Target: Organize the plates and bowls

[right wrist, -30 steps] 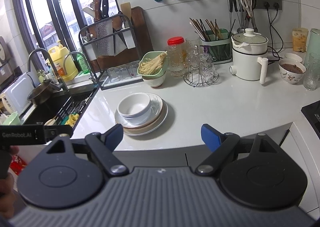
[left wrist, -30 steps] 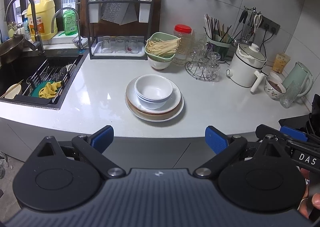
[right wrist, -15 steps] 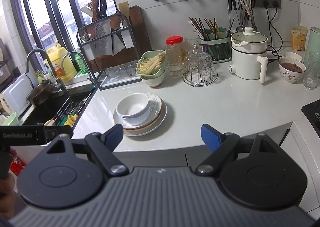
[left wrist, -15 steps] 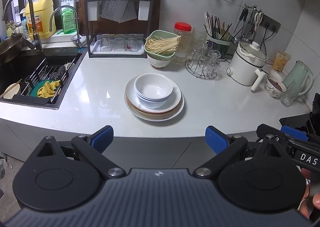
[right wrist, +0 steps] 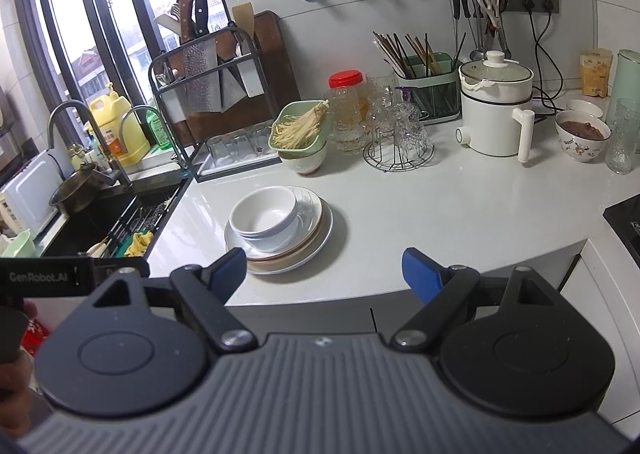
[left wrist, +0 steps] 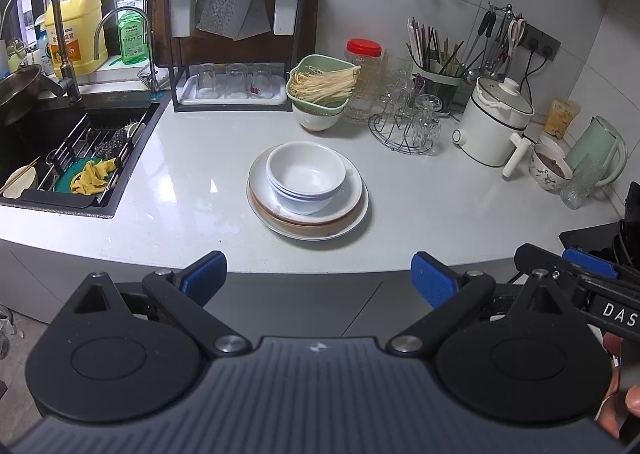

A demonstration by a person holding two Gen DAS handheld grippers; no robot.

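1. Because the white bowls [left wrist: 306,177] sit nested, a grip on the top rim alone could, I judge, drag the lower bowl up with it and let it drop back onto the plates [left wrist: 348,213].
2. While the left gripper [left wrist: 319,274] and the right gripper [right wrist: 322,268] both hang short of the table edge with jaws spread wide and nothing between them, neither touches any dish; an approach from here has to cross the table [left wrist: 200,181] edge, and a low approach could knock that edge.
3. If a jaw slides under a plate rim, the stack may skid on the glossy table, since glazed ware on a smooth top gives little hold.
4. Should a lifted dish swing toward the back, it could strike the green basket of noodles [left wrist: 324,83] or the glasses on the wire stand [left wrist: 408,125], which are near, behind the stack.
5. Toward the left lies the sink [left wrist: 72,157] with its rack; a plate pushed that way could go over its lip.
6. As for looks: the stack stands near the middle of the table, about centred in the left view and left of centre in the right view. Several white plates lie flat, one with a brownish rim showing, slightly offset from each other. The bowls rest on top, upright, empty, and shifted toward the stack's left side.
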